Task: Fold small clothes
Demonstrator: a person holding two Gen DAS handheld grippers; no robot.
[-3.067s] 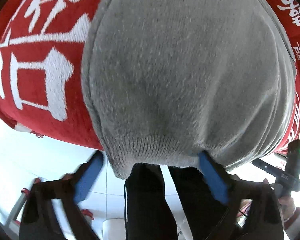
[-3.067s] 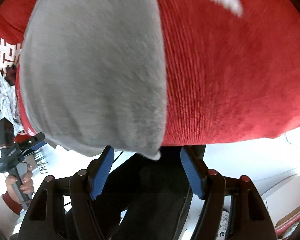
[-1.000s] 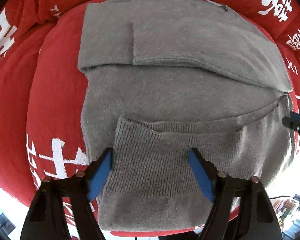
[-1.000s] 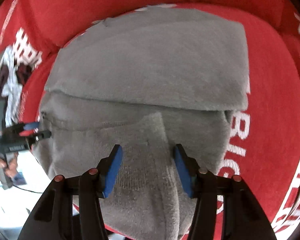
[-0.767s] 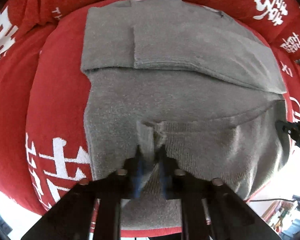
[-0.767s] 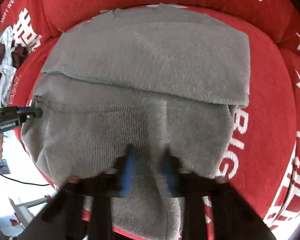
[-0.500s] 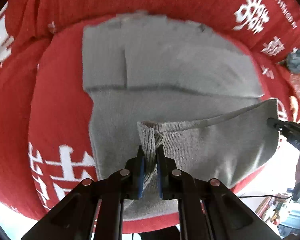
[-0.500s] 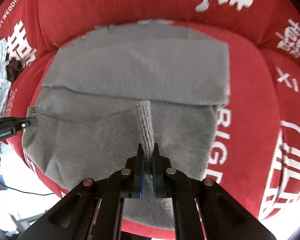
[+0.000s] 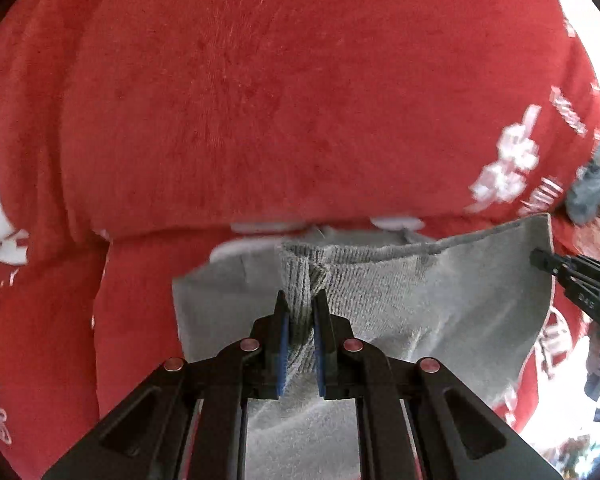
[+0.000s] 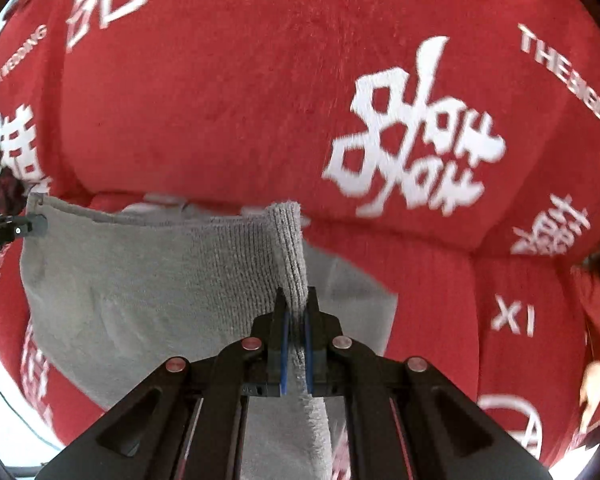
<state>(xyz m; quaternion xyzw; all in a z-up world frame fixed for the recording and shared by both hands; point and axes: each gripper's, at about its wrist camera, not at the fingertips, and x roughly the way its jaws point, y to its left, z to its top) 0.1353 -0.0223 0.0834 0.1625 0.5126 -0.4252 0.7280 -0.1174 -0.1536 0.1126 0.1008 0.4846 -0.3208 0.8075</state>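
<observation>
So both ends of the ribbed hem on the grey sweater are pinched: the left hand-held gripper is clamped on one corner, the right hand-held gripper on the other, with the hem stretched taut between them. Makes sense, since holding both corners keeps the edge straight for folding it over. The rest of the sweater lies on the red blanket with white lettering, probably over a sofa or bed.
</observation>
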